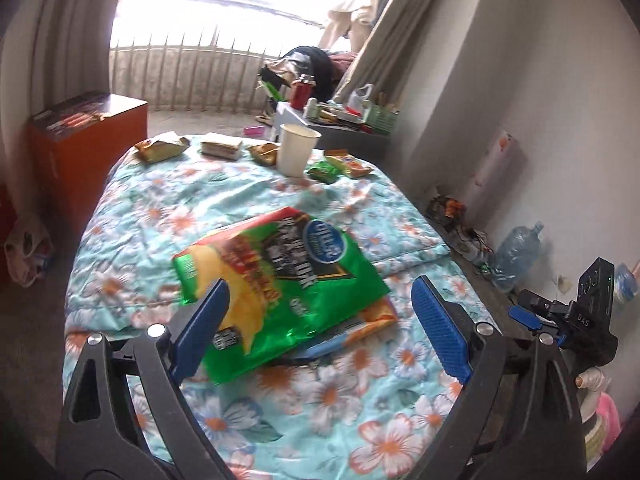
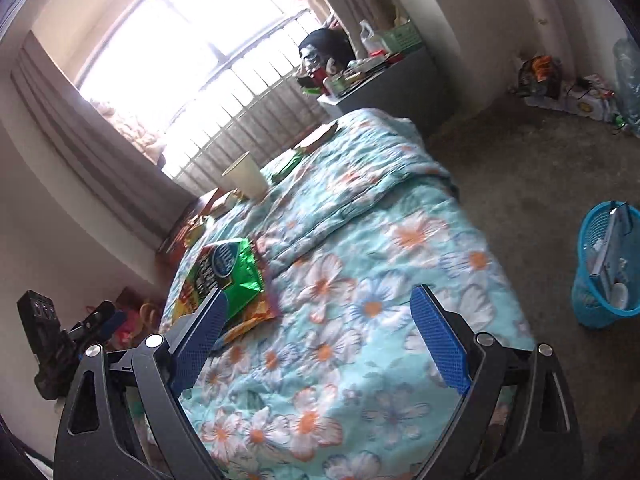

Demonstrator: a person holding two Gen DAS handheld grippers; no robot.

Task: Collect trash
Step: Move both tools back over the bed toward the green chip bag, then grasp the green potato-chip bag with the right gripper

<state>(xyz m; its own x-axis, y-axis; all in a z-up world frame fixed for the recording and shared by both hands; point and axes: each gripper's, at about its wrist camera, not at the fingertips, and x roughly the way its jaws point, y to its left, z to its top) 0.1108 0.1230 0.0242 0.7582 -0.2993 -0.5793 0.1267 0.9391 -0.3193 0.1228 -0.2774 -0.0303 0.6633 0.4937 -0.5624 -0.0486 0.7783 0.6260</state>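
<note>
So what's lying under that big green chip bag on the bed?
An orange wrapper pokes out beneath the green chip bag, both on the floral quilt. The bag covers most of that wrapper.

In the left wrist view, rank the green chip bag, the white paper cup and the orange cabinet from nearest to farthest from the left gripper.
1. Green chip bag: on the quilt just ahead of the open left gripper, nearer its left finger.
2. White paper cup: upright at the bed's far end, among wrappers.
3. Orange cabinet: off the bed, far left; roughly as far as the cup, hard to call.
</note>
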